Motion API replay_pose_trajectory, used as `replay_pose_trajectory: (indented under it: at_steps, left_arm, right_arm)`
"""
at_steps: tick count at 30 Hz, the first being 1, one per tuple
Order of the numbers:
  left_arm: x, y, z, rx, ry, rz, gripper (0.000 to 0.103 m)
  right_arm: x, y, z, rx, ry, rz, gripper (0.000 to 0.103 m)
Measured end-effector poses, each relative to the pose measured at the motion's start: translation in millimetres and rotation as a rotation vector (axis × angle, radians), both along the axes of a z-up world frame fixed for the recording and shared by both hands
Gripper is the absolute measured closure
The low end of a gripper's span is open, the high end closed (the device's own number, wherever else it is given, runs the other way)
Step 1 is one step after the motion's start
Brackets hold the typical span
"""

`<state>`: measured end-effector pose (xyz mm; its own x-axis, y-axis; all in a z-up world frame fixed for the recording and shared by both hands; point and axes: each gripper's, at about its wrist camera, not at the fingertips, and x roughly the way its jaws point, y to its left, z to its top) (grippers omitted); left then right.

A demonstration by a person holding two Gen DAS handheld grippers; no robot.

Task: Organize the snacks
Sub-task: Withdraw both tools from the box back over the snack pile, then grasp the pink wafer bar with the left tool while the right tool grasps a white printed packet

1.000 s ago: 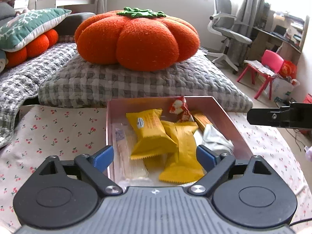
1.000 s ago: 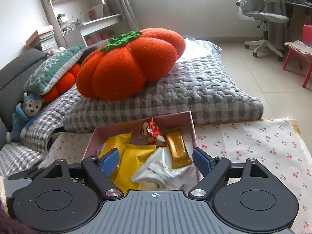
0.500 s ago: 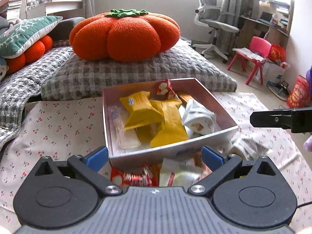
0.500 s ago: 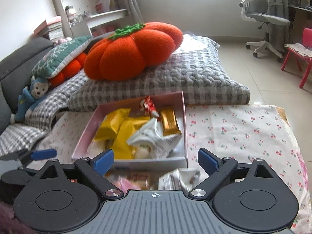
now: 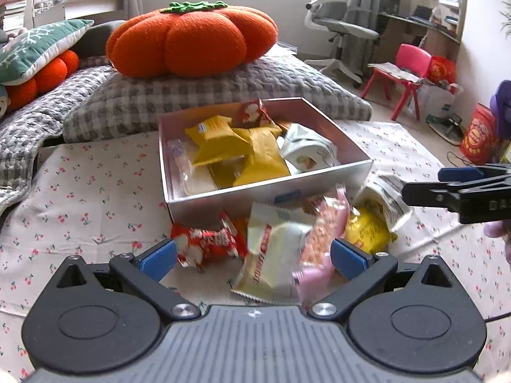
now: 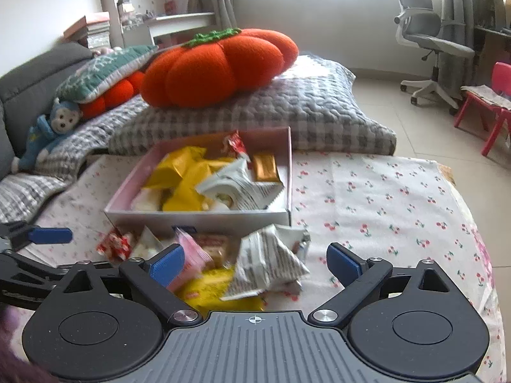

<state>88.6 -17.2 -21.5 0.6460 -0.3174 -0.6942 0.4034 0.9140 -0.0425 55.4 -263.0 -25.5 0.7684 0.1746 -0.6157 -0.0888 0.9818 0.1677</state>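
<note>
Several loose snack packets (image 5: 281, 252) are lying on the tabletop (image 5: 83, 191) before the box (image 5: 265, 191); light, crinkly, probably slippery, best pinched at seams. Both claws, left claw (image 5: 252, 257) and right claw (image 6: 255, 260), are gaping wide, empty.

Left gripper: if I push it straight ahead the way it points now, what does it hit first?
Most likely the cream-white snack packet lying between the open jaws of the left gripper, with the pink packet beside it. The box stands just behind. Depth is uncertain.
</note>
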Motion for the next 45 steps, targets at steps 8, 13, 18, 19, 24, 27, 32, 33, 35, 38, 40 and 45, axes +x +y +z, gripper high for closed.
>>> replay_pose_trajectory:
  at_steps: [8,13,18,19,24,27,32,33,35,38,40,45]
  left_arm:
    - [-15.2,-5.9,-15.2,0.012,-0.027,-0.058,0.001]
    - [-17.6,-10.8,-19.1,-0.012,-0.035,-0.076,0.001]
    - [-16.3,-19.5,-22.5,-0.029,-0.039,-0.103,0.007]
    - [-15.8,-21.6,-23.5,-0.028,-0.037,-0.108,0.01]
    - [-12.6,-31.7,-27.6,-0.029,-0.027,-0.132,0.022]
    - [-11.3,-36.0,-28.2,-0.034,-0.022,-0.143,0.031]
    - [-8.7,-39.8,-29.8,-0.038,-0.011,-0.142,0.047]
    - [-8.6,-40.0,-29.7,-0.039,-0.012,-0.139,0.047]
    - [-8.1,-39.5,-28.8,-0.045,-0.011,-0.135,0.05]
    - [-6.7,-37.7,-27.2,-0.055,-0.005,-0.126,0.055]
    - [-5.8,-36.3,-26.3,-0.061,0.0,-0.121,0.058]
    - [-6.4,-34.6,-24.3,-0.075,0.009,-0.124,0.064]
  right_arm:
    - [-3.3,-3.7,-21.4,0.007,-0.005,-0.027,0.006]
    - [-1.5,-4.1,-28.2,-0.023,-0.014,-0.022,0.006]
    - [3.5,-7.7,-31.8,-0.029,-0.005,-0.041,0.006]
    - [4.7,-8.1,-32.7,-0.032,0.0,-0.044,0.006]
    - [10.4,-7.5,-37.5,-0.048,0.012,-0.045,0.006]
    - [13.1,-6.4,-39.3,-0.052,0.014,-0.039,0.006]
    - [18.7,-4.8,-43.1,-0.053,0.023,-0.037,0.006]
    - [19.8,-4.5,-44.1,-0.054,0.024,-0.037,0.006]
    - [21.8,-4.5,-45.8,-0.054,0.027,-0.037,0.006]
    - [24.6,-4.3,-47.3,-0.053,0.029,-0.035,0.006]
    - [25.9,-4.7,-48.1,-0.056,0.028,-0.036,0.006]
    - [27.3,-4.8,-49.7,-0.061,0.024,-0.041,0.007]
